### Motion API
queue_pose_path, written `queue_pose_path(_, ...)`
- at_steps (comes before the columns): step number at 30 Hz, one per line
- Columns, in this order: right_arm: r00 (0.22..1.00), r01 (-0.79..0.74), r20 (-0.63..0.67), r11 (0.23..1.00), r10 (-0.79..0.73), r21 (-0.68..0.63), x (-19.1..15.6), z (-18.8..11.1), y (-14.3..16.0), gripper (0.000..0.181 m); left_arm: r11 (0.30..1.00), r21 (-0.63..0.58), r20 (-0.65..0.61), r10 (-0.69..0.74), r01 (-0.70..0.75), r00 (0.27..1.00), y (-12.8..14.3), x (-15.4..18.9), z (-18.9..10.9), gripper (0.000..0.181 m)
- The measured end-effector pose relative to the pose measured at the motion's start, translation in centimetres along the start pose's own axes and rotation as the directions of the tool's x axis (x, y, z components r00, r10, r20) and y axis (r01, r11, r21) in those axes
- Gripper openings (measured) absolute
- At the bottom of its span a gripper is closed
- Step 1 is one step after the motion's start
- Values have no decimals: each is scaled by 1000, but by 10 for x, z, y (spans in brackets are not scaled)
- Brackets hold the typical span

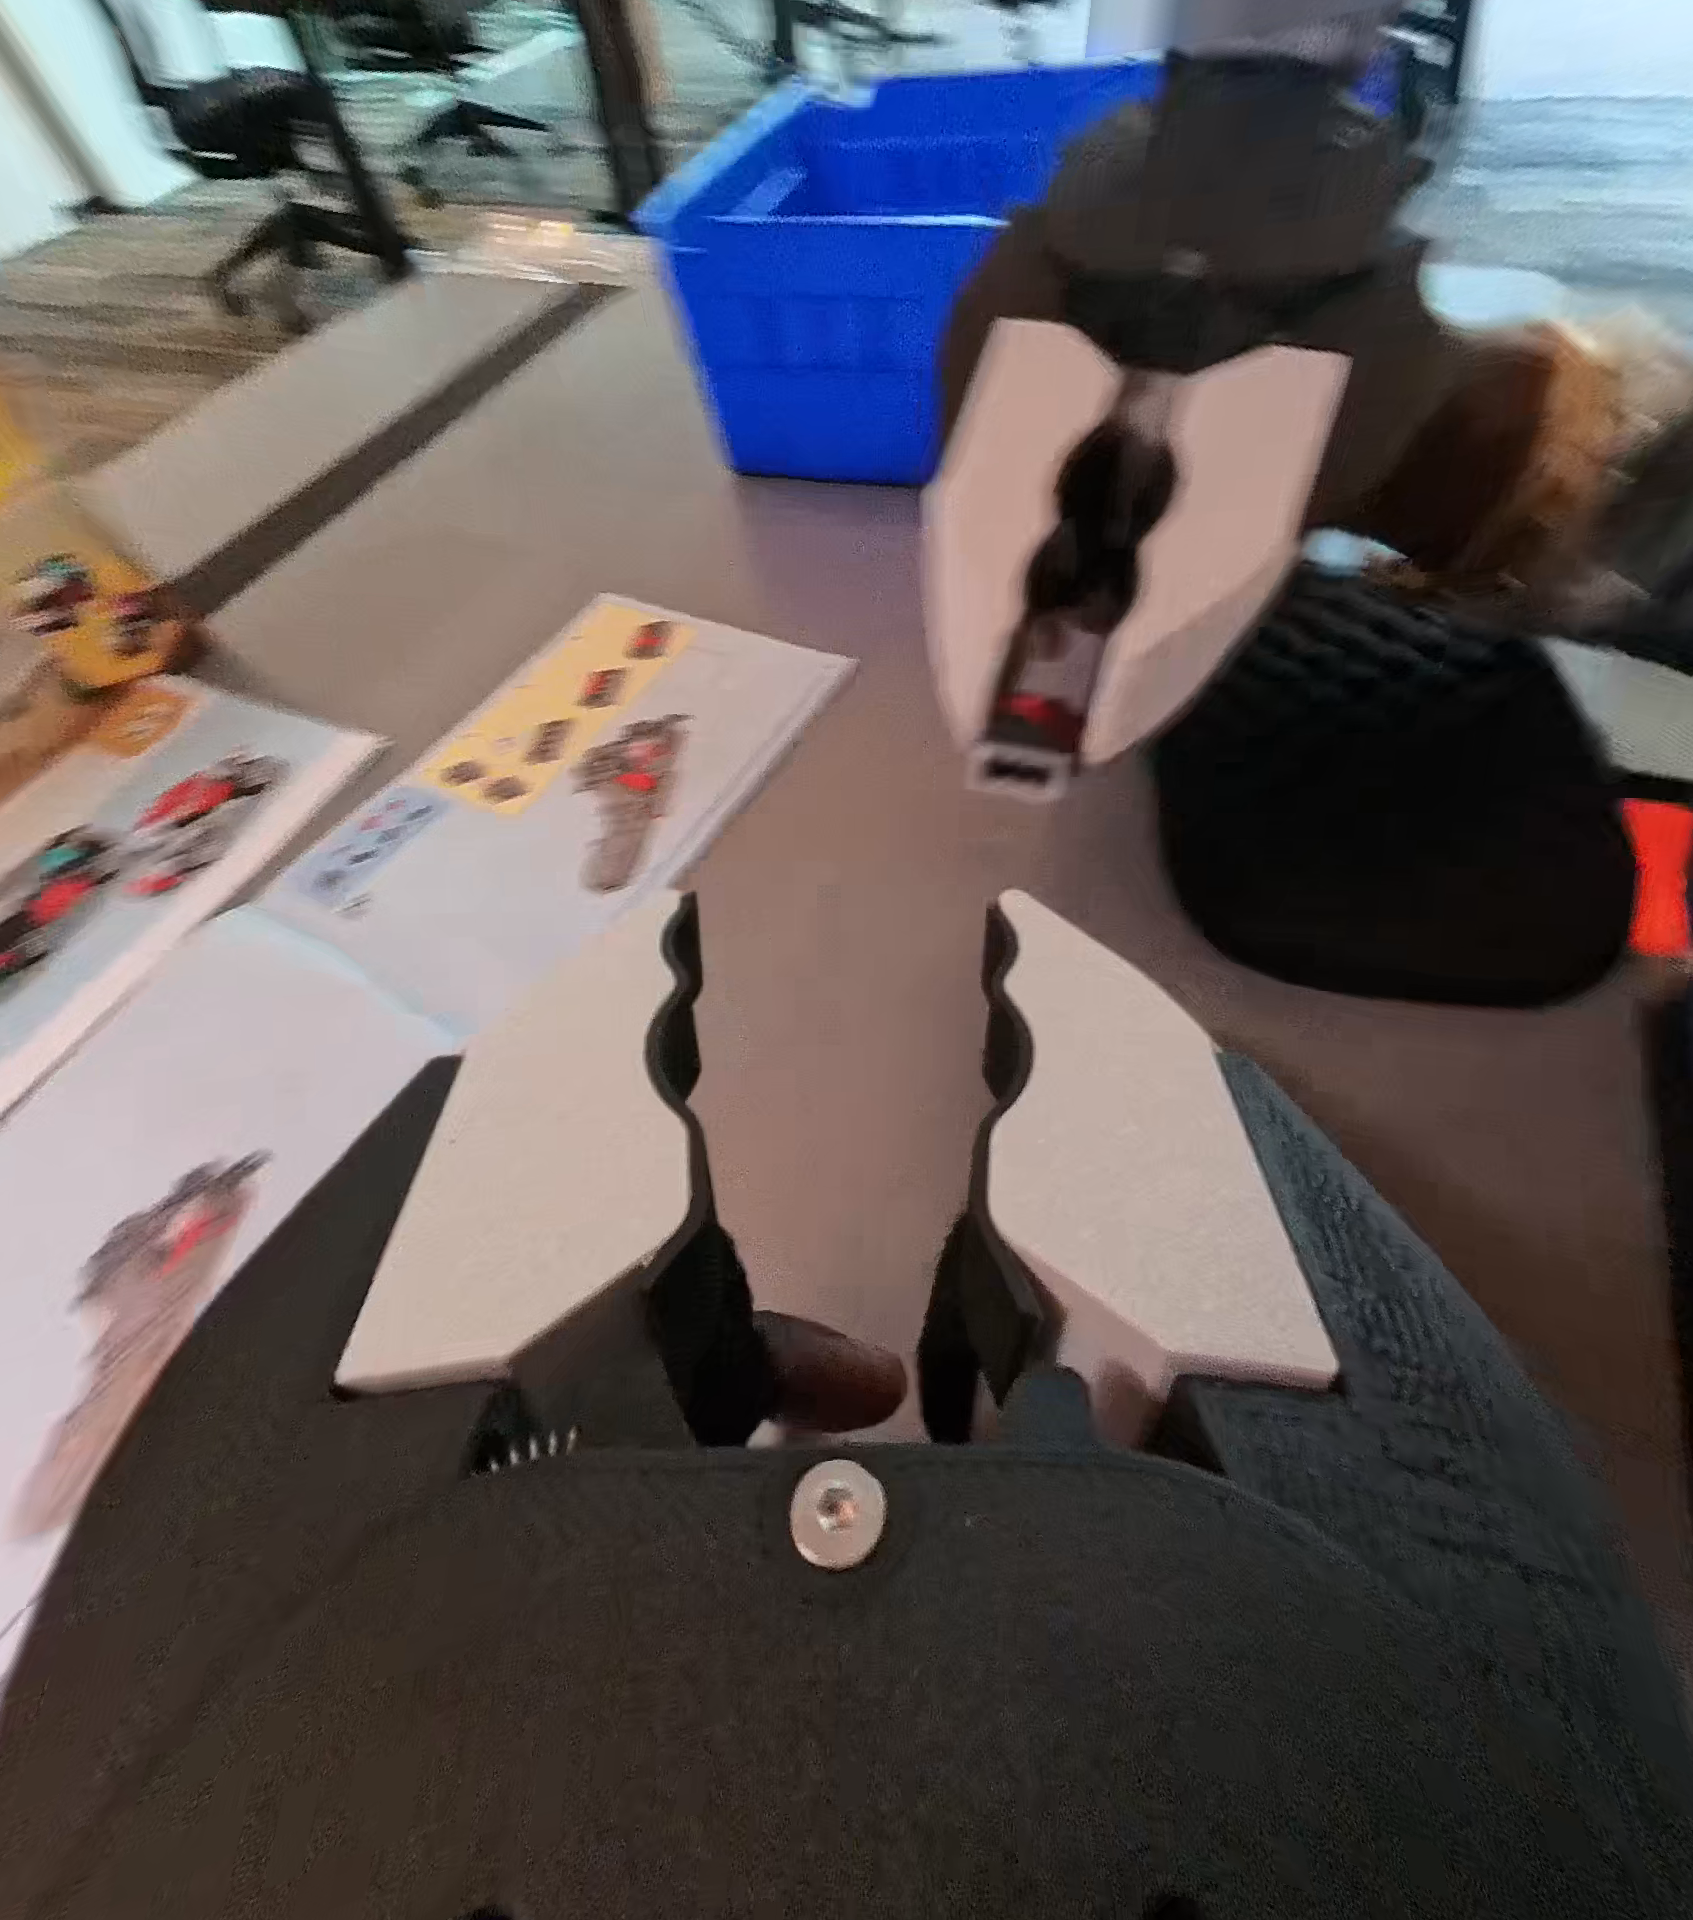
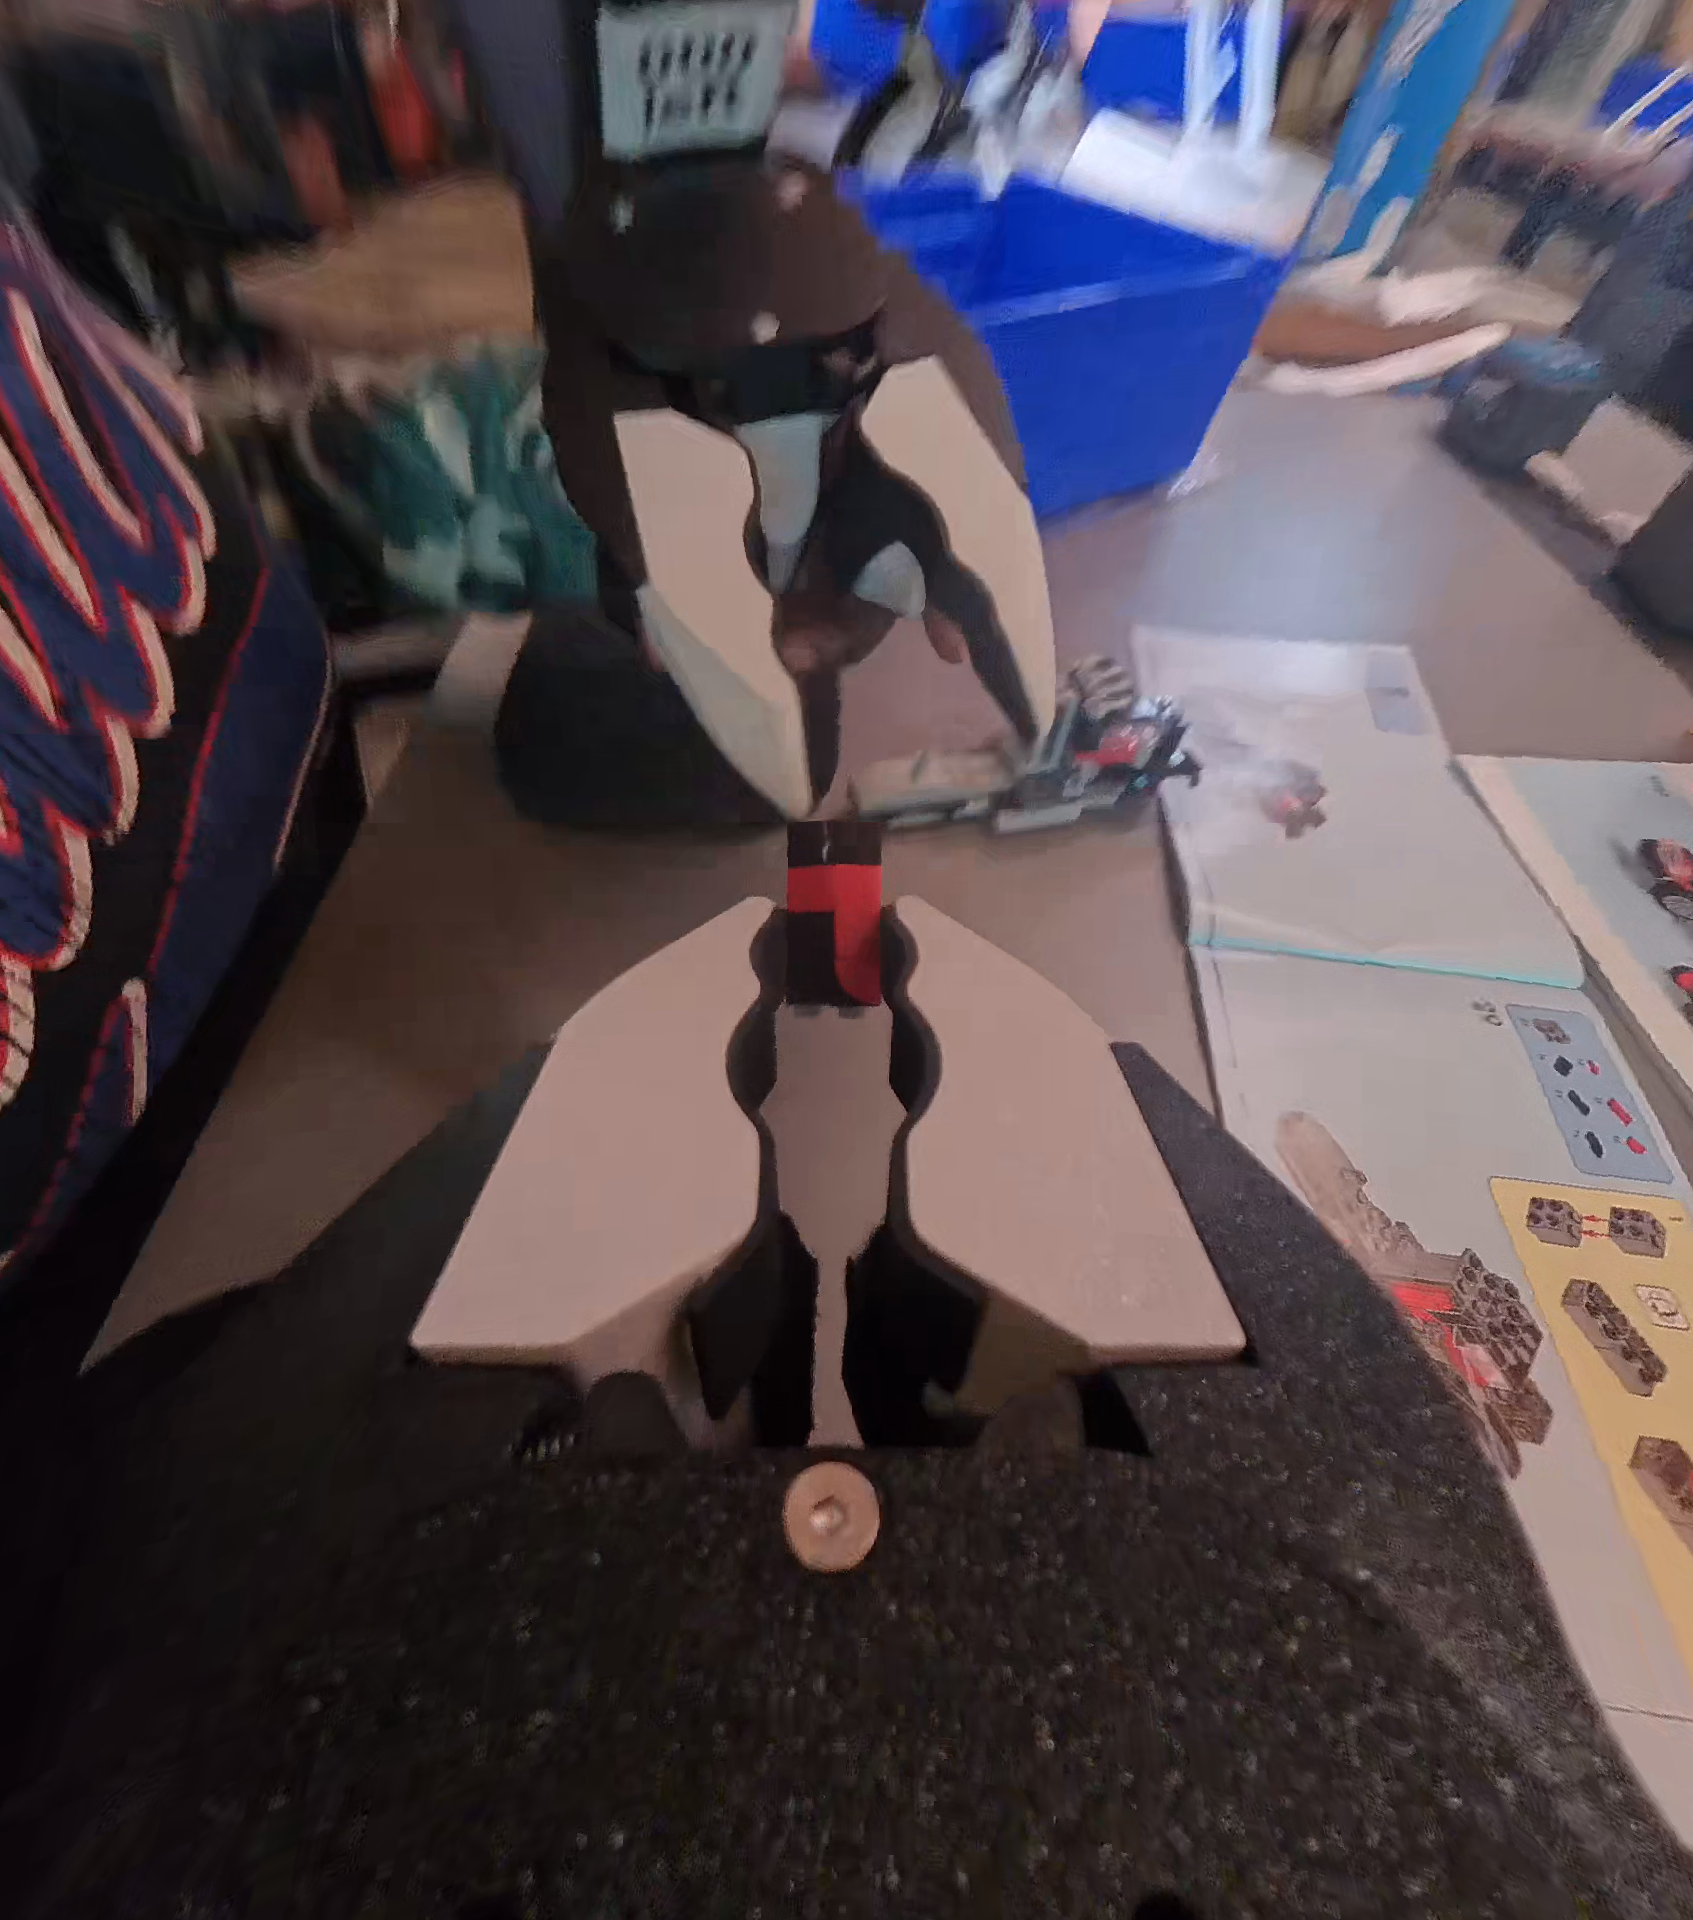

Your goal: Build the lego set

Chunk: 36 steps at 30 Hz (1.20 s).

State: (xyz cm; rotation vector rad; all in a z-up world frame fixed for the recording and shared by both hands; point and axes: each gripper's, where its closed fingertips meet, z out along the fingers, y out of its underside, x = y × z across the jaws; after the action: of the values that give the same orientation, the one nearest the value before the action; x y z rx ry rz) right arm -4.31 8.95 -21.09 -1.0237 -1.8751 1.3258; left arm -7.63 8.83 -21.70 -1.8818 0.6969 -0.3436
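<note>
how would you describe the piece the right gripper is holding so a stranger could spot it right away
Start at the open instruction booklet on the grey table, then look beside it to the right gripper. Pinched at the tips of its pale fingers is a small black and red lego piece. It is the only lego piece held off the table; the partly built lego model lies farther back.

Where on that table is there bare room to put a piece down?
Bare grey table lies between the open instruction booklet and the black bag, up to the blue bin. It is crowded on the booklet side, and near the partly built model.
</note>
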Motion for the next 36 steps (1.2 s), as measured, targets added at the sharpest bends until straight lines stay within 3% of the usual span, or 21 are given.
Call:
queue_pose_path(4, 989, -138, -3, 939, 146, 316, 16, -17, -20, 17, 988, 27, 367, -150, 151, 918, 17, -76, -37, 74)
queue_pose_path(7, 973, -228, 64, 860, 224, 456, 22, -30, -29, 17, 965, -93, 469, -175, 246, 866, 53, -98, -48, 82)
queue_pose_path(14, 965, -263, 157, 781, 211, 566, 20, -43, -33, 17, 938, -220, 394, -167, 269, 904, 84, -101, -31, 75)
queue_pose_path(22, 978, -208, 93, 838, 187, 504, 29, -33, -18, 17, 956, -144, 318, -201, 257, 926, 79, -100, -26, 63)
queue_pose_path(30, 966, -258, 156, 783, 205, 567, 32, -43, -22, 17, 957, -118, 270, -227, 266, 936, 76, -95, -26, 59)
queue_pose_path(36, 962, -271, 178, 795, 207, 543, 31, -39, -21, 17, 959, -111, 229, -231, 261, 946, 75, -90, -25, 58)
